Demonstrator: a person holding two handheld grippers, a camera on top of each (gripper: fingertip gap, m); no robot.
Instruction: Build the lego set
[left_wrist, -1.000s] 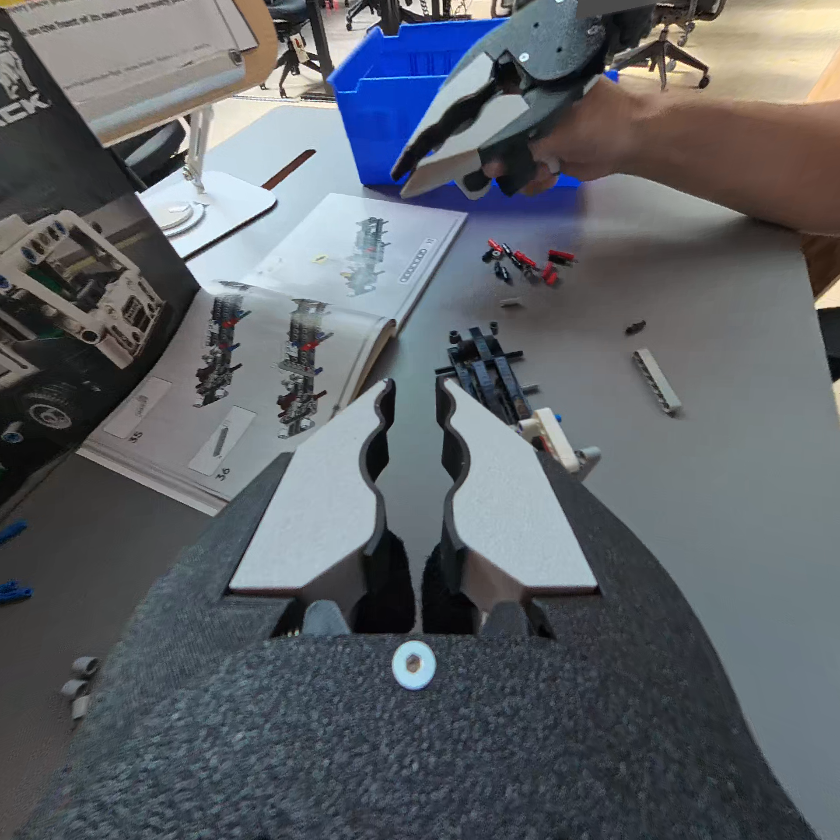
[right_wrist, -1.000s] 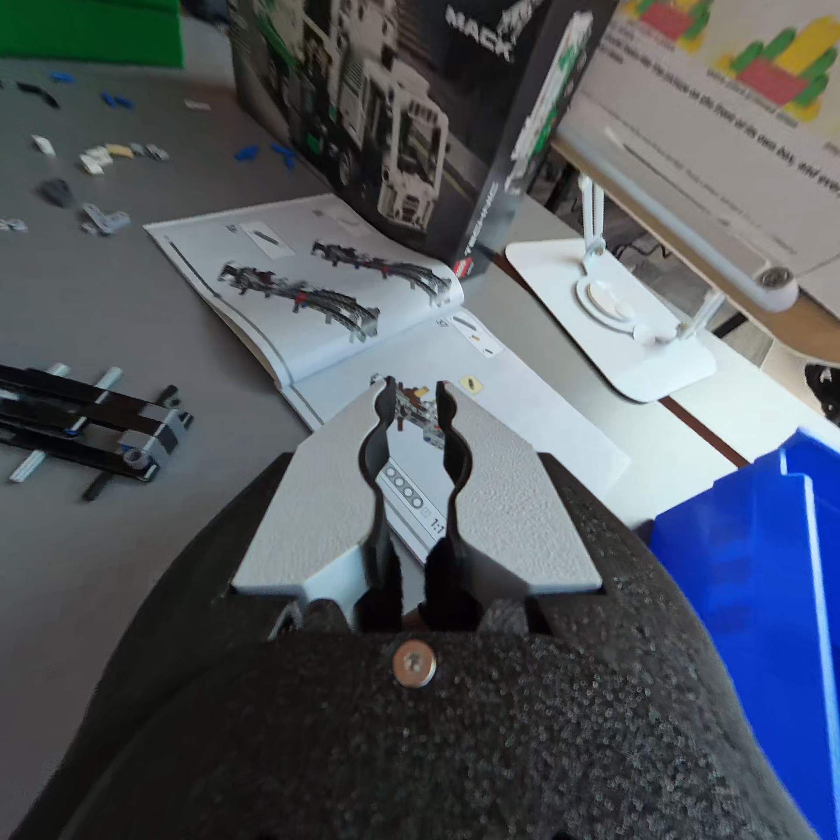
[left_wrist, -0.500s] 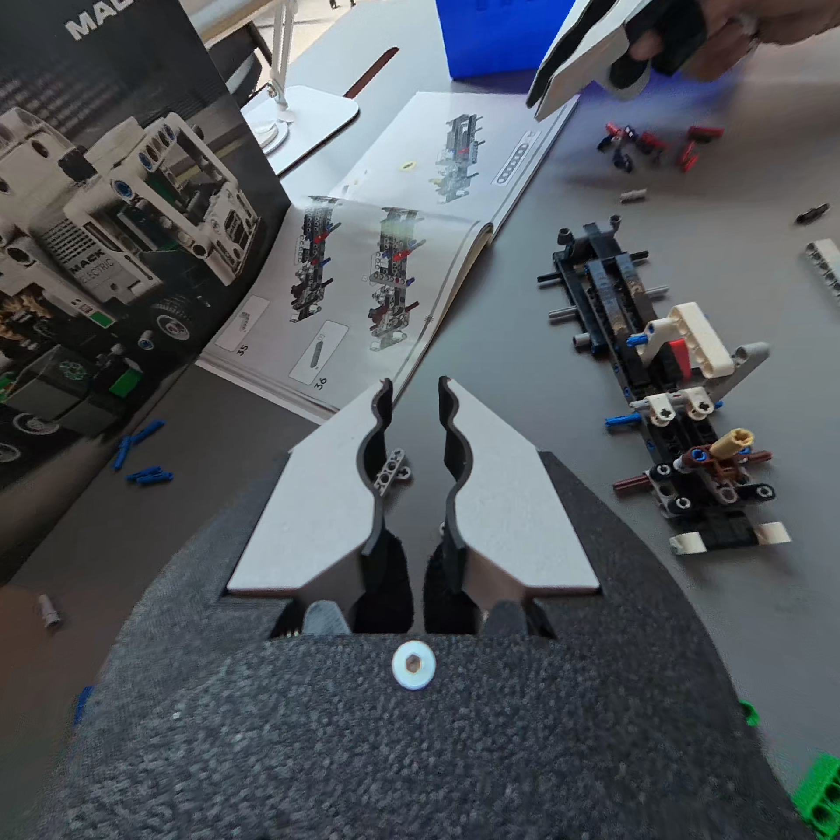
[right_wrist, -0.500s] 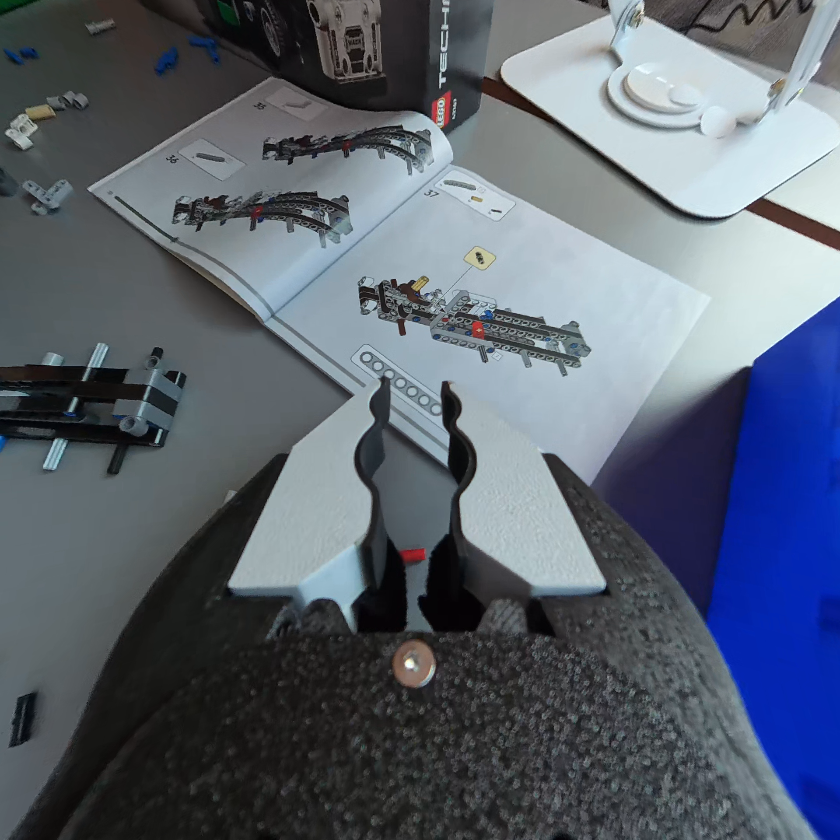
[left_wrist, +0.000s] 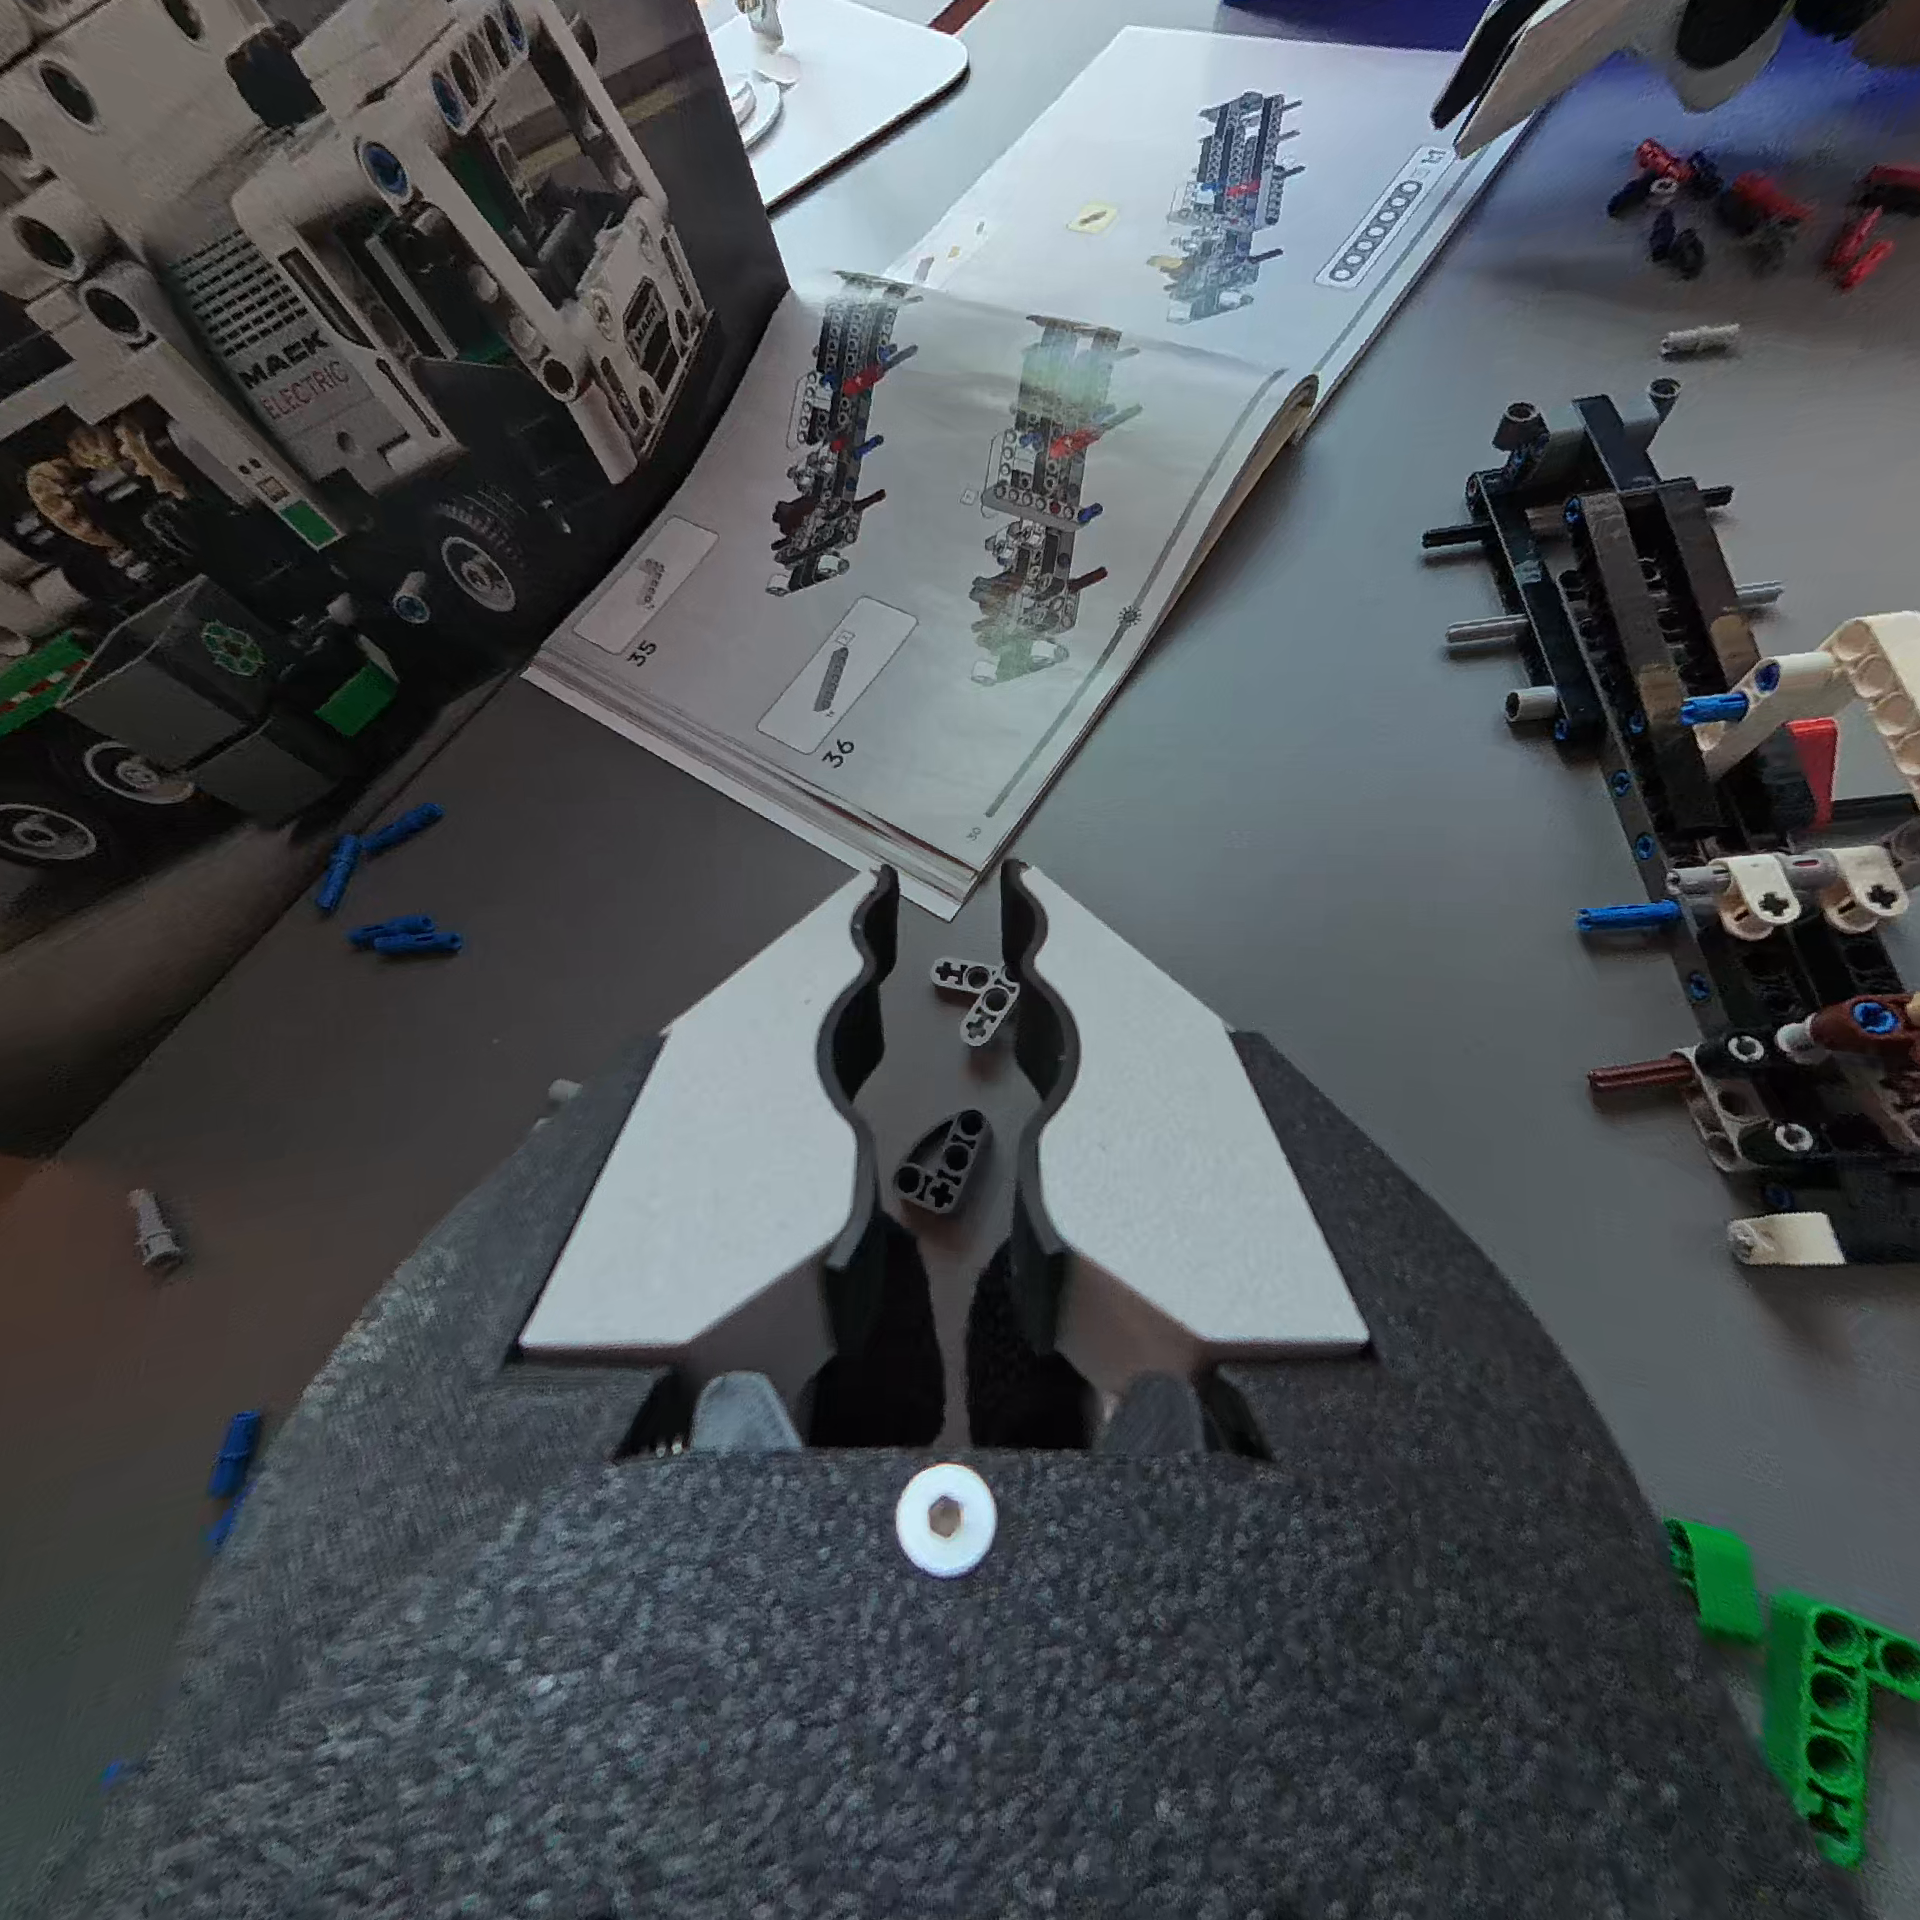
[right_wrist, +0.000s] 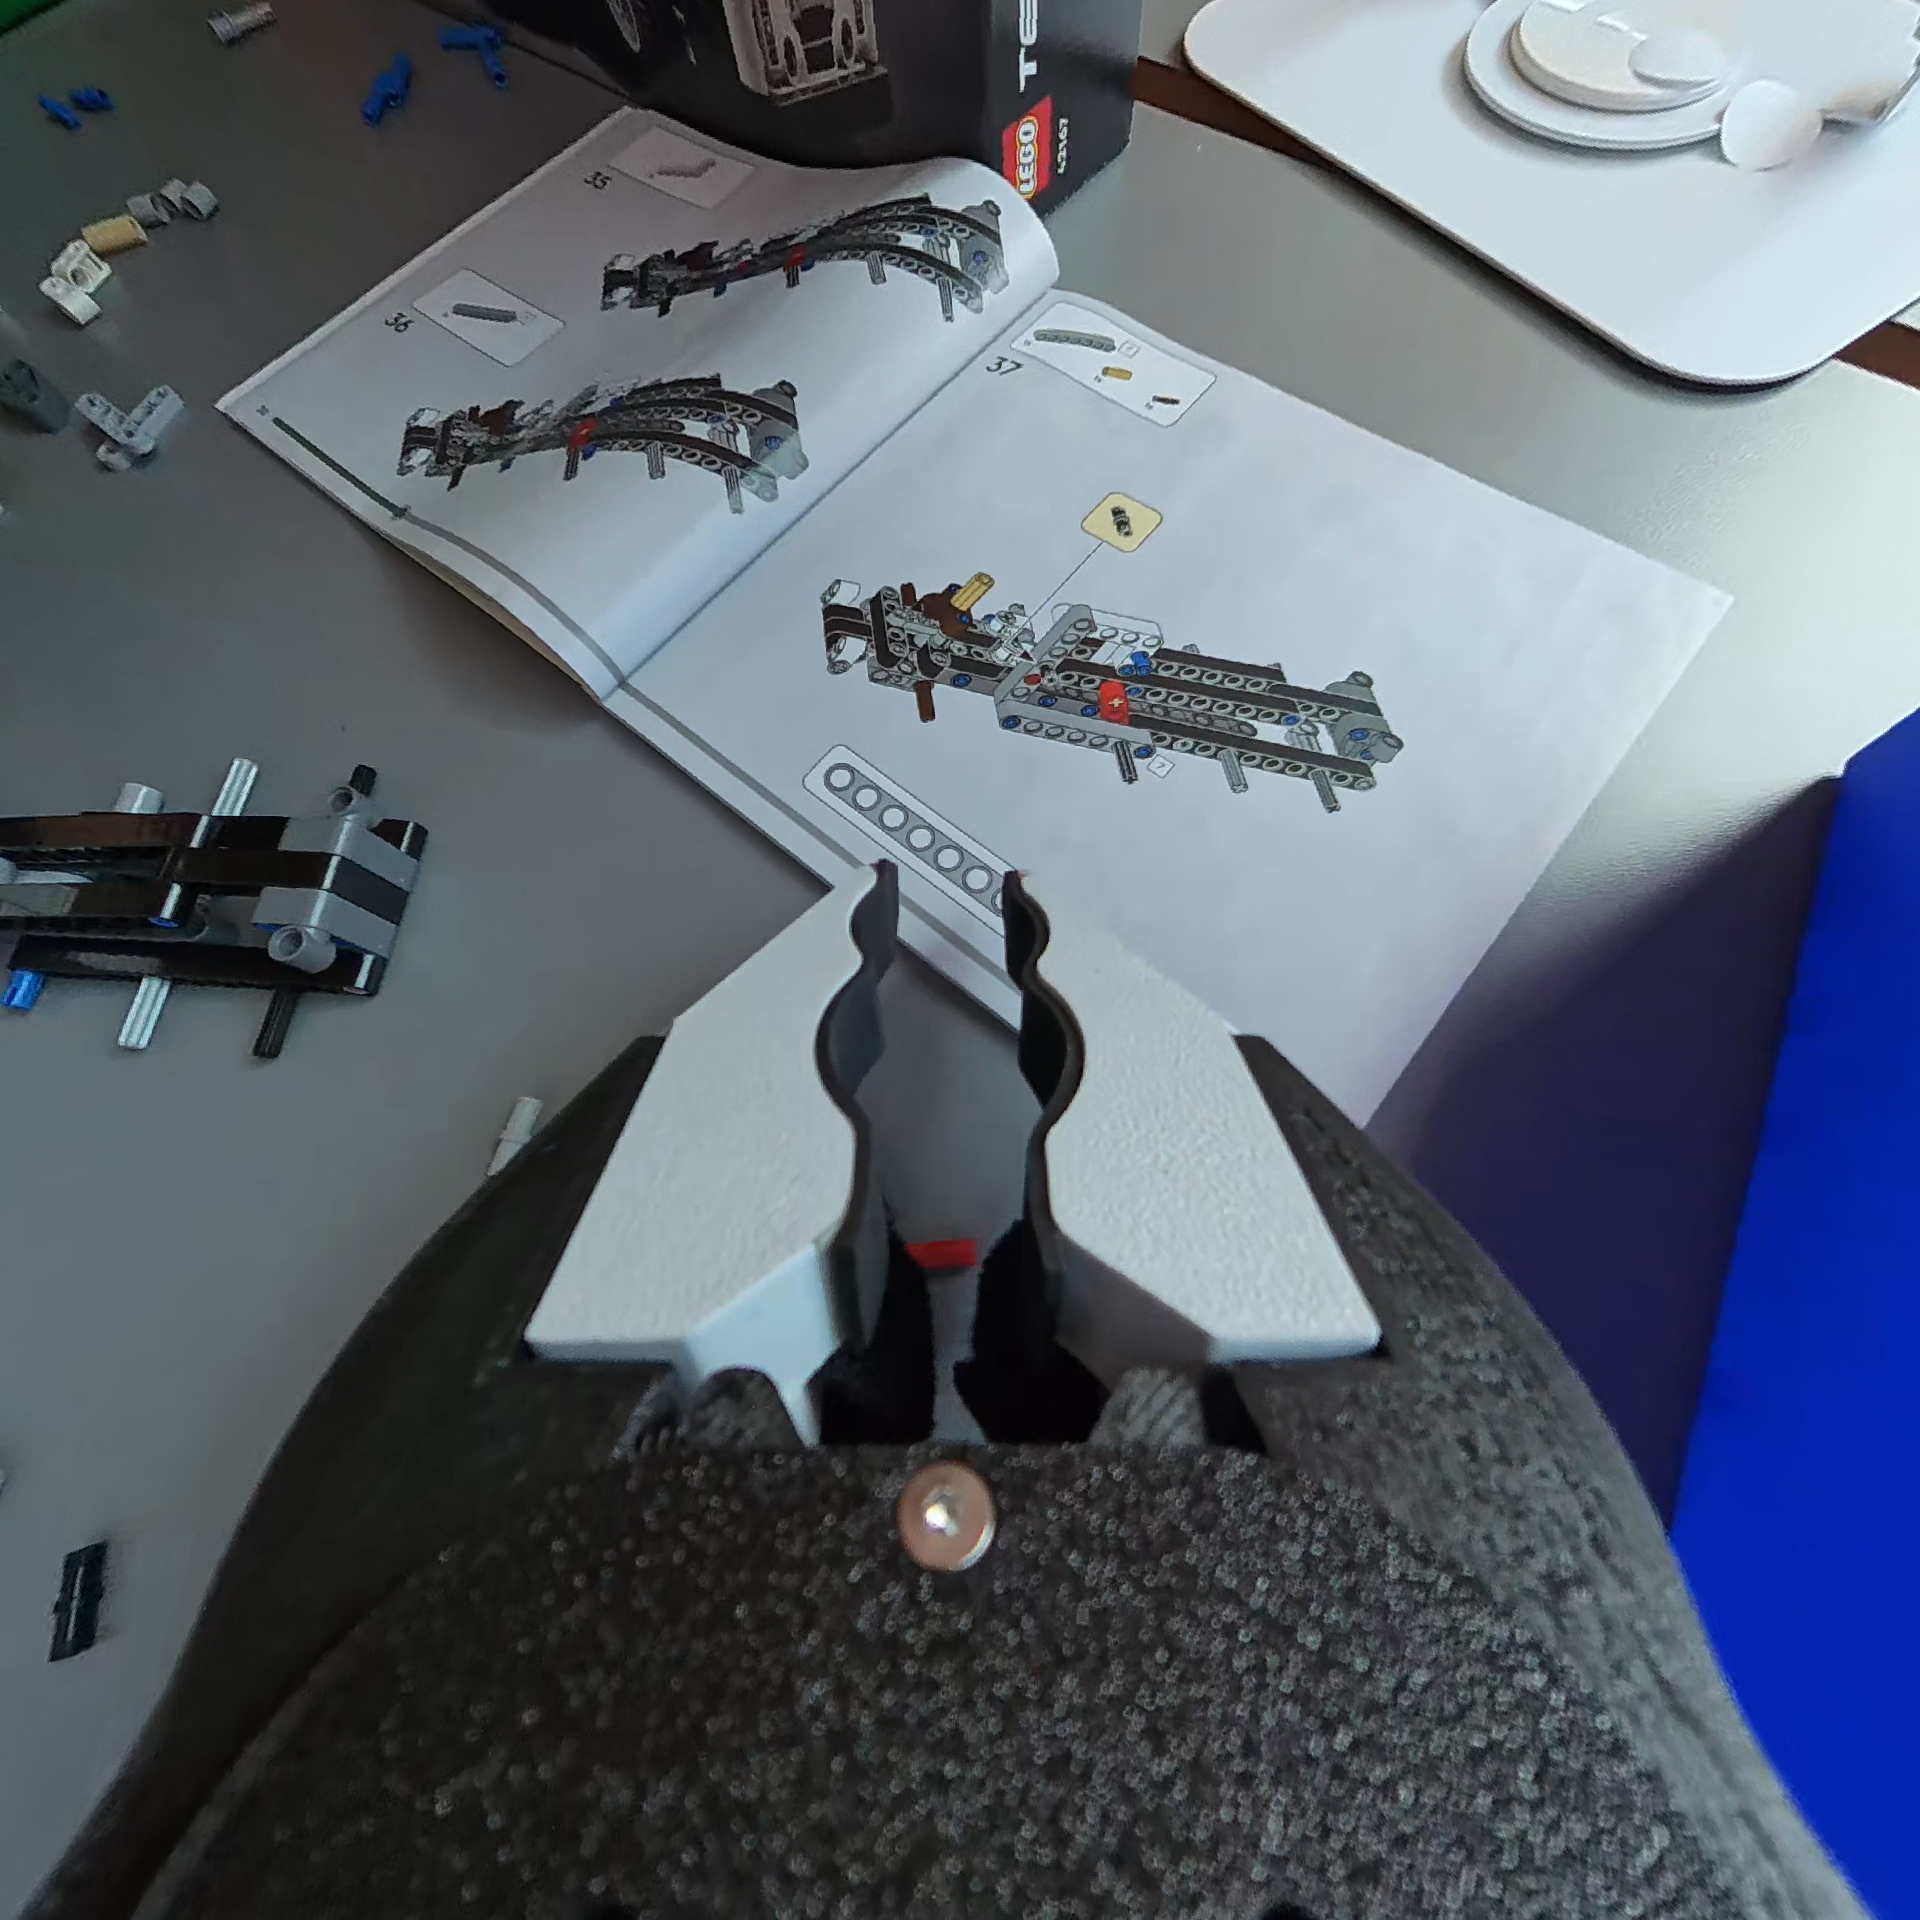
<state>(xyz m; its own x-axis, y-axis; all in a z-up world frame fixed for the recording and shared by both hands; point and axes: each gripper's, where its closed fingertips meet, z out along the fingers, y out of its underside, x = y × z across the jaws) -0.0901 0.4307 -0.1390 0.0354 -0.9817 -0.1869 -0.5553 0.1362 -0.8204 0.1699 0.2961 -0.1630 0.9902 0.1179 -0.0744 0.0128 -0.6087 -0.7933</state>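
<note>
Grey table (left_wrist: 1299, 935); toy box (left_wrist: 312, 364) stands behind the open instruction booklet (left_wrist: 935, 520), half-built black frame (left_wrist: 1662, 675) to its right. My left claw (left_wrist: 940, 883) hangs released over two small grey connector pieces (left_wrist: 971, 992). My right claw (right_wrist: 945, 883), released, bare, is over the booklet's edge.

The table (left_wrist: 1299, 831) is dark grey. The booklet (right_wrist: 1299, 520) has white pages with small grey, black and red drawings. The box (left_wrist: 312, 364) is black with a white truck (and bits of green). Blue pins (left_wrist: 400, 935) lie near it. The bin (right_wrist: 1849, 1247) is bright blue. The long model (left_wrist: 1662, 675) is mostly black. Green pieces (left_wrist: 1829, 1704) sit low down.
</note>
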